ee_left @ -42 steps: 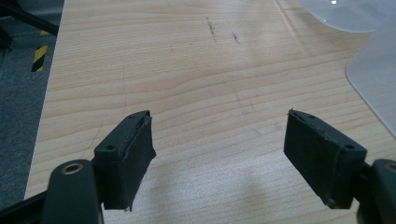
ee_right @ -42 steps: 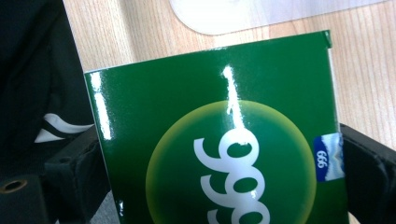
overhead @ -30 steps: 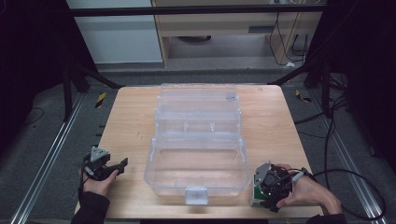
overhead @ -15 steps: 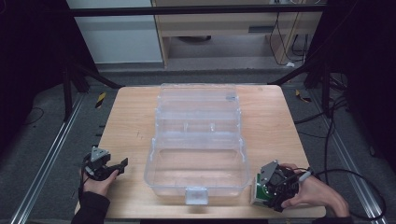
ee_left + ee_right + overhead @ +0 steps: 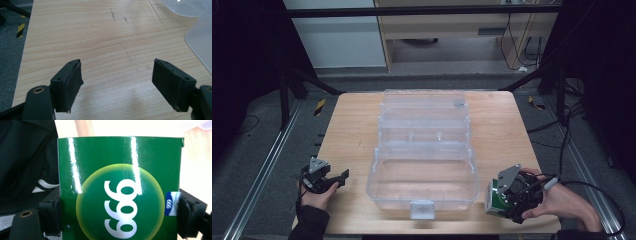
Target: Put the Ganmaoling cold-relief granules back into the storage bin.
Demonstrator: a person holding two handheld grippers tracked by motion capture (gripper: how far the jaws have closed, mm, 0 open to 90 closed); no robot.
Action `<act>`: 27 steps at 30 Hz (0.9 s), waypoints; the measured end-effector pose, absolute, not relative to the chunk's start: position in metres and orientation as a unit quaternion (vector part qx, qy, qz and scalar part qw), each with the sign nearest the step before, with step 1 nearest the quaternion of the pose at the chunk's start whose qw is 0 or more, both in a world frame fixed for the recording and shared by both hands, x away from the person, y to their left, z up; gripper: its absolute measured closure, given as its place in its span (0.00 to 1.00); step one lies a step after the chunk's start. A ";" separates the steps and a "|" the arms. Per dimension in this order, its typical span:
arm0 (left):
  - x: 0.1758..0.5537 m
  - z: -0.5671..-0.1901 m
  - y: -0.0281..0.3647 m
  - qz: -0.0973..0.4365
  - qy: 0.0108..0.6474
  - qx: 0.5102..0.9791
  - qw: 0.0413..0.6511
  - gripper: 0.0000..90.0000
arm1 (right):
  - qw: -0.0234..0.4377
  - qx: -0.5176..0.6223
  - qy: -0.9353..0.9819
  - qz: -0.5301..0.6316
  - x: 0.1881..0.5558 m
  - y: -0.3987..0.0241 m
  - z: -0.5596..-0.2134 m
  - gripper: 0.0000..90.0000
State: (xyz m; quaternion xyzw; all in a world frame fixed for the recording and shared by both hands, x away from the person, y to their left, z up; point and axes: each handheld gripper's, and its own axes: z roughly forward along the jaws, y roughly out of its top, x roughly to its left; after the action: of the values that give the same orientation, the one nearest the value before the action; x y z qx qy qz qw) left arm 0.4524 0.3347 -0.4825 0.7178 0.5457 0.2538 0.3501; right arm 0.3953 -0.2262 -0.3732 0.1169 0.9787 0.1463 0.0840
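High view, box: a small green box (image 5: 496, 197) with a white side sat at the near right corner of the desk (image 5: 347, 130), just right of the clear plastic case (image 5: 424, 150).
Right gripper view, box: the green box (image 5: 120, 190) had a glossy face with a yellow-green circle and white "999" numerals, and a small blue label at one edge.
Right hand: the right hand (image 5: 562, 200) came in from the bottom right, its hand-held gripper tipped down and leftward toward the case.
Right hand-held gripper (image 5: 507, 195): its jaws had just been closing and were clamped on the two sides of the green box, which stood between the pads (image 5: 51, 213).
Left hand: the left hand (image 5: 317, 197) rested at the near left edge of the desk, well apart from the case.
Left hand-held gripper (image 5: 337, 179): its jaws stood wide apart over bare wood, holding and touching nothing.
Case: the case was open, its lid laid back toward the far side.
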 end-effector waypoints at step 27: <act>0.453 -0.483 0.335 0.253 0.546 0.718 0.351 0.26 | 0.119 0.074 0.978 0.154 0.412 -0.183 -0.307 0.18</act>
State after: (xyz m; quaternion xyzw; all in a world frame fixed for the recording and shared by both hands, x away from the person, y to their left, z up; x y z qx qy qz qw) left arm 0.4527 0.3353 -0.4829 0.7175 0.5458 0.2532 0.3510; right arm 0.4120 -0.1831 -0.3067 0.0735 0.9781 0.1538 0.1194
